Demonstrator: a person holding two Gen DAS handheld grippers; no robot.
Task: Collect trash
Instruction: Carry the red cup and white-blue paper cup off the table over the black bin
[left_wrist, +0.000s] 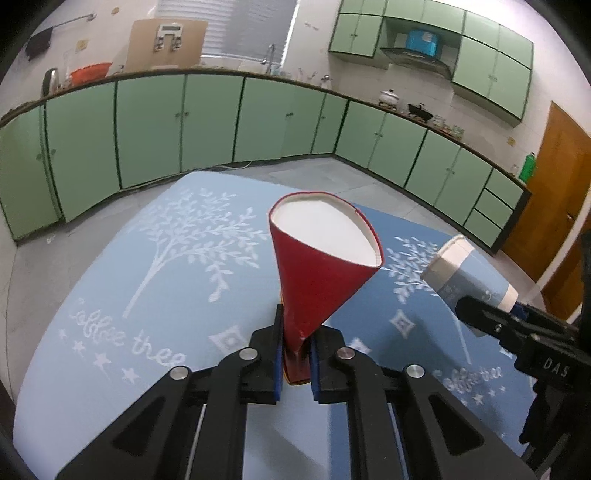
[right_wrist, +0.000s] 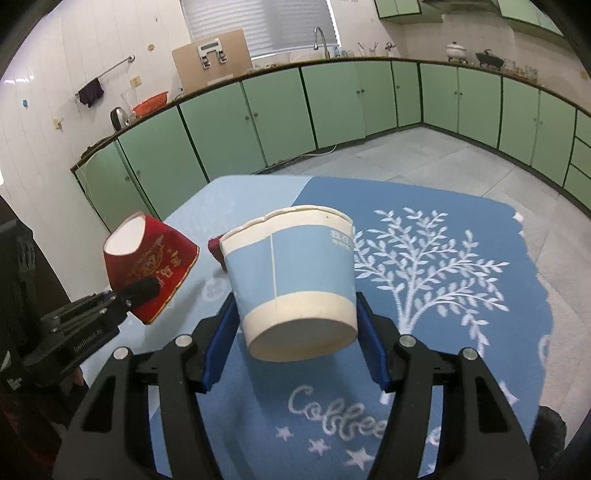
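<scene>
My left gripper (left_wrist: 296, 360) is shut on a red paper cup (left_wrist: 325, 266), squashing its base flat so the white-lined mouth flares away from me above the table. From the right wrist view the same red cup (right_wrist: 147, 266) hangs at the left in the left gripper (right_wrist: 142, 290). A blue-and-white paper cup (right_wrist: 295, 280) sits between the pads of my right gripper (right_wrist: 295, 338), which is shut on its lower part, bottom toward the camera. In the left wrist view that blue cup (left_wrist: 469, 273) shows at the right, held by the right gripper (left_wrist: 480, 314).
Both cups hang over a table with a blue tree-print cloth (left_wrist: 147, 295). A small dark red scrap (right_wrist: 216, 253) lies on the cloth behind the blue cup. Green kitchen cabinets (left_wrist: 147, 122) line the walls beyond a grey tiled floor, and a wooden door (left_wrist: 554, 206) stands at the right.
</scene>
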